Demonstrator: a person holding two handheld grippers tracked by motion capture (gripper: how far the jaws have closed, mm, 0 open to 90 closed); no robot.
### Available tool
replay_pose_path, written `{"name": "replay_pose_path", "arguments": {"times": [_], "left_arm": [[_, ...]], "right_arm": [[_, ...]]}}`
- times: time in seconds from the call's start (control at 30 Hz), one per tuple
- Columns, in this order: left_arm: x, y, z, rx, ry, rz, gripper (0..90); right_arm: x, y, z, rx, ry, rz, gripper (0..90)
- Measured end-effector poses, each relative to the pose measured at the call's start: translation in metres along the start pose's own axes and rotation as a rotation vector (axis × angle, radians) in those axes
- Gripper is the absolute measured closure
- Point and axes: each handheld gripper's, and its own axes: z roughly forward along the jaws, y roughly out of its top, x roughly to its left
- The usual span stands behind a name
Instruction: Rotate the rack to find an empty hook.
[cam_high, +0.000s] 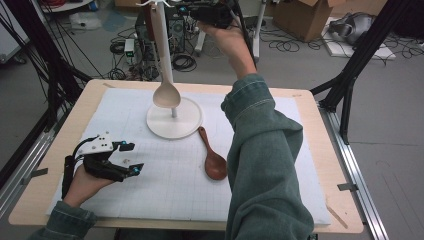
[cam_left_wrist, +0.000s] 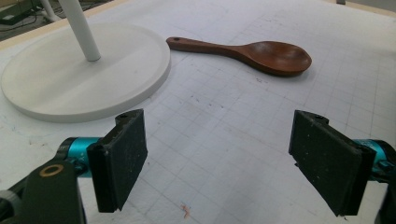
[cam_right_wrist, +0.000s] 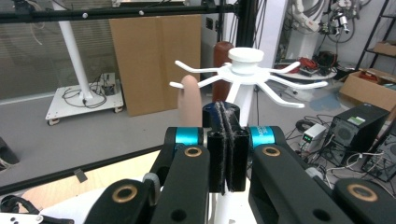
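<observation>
A white rack stands on a round base (cam_high: 187, 125) at the back of the mat, its pole (cam_left_wrist: 81, 30) rising to a hooked top (cam_right_wrist: 245, 65). A pale beige spoon (cam_high: 165, 92) hangs from one hook, its handle (cam_right_wrist: 190, 100) just left of my right gripper's jaws. My right gripper (cam_right_wrist: 227, 114) is raised by the rack's top (cam_high: 200, 14), shut with nothing between the pads. A dark brown wooden spoon (cam_high: 213, 159) (cam_left_wrist: 261, 53) lies flat on the mat right of the base. My left gripper (cam_high: 129, 157) (cam_left_wrist: 217, 163) rests low at the mat's left, open and empty.
A white gridded mat (cam_high: 175, 185) covers the wooden table (cam_high: 330, 165). Black frame posts (cam_high: 350, 75) stand at the table's sides. Cables, a computer case and cardboard boxes (cam_high: 305, 15) lie on the floor beyond the far edge.
</observation>
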Motion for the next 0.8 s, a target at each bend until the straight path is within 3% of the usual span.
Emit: {"name": "replay_pose_path", "arguments": {"times": [0.33, 0.8], "left_arm": [[0.0008, 0.0001, -0.0007, 0.000, 0.001, 0.003, 19.6], [0.0006, -0.0002, 0.0000, 0.002, -0.002, 0.001, 19.6]], "right_arm": [[-0.0016, 0.0003, 0.0095, 0.007, 0.008, 0.003, 89.9], [-0.0048, -0.0002, 0.0093, 0.011, 0.004, 0.005, 89.9]]}}
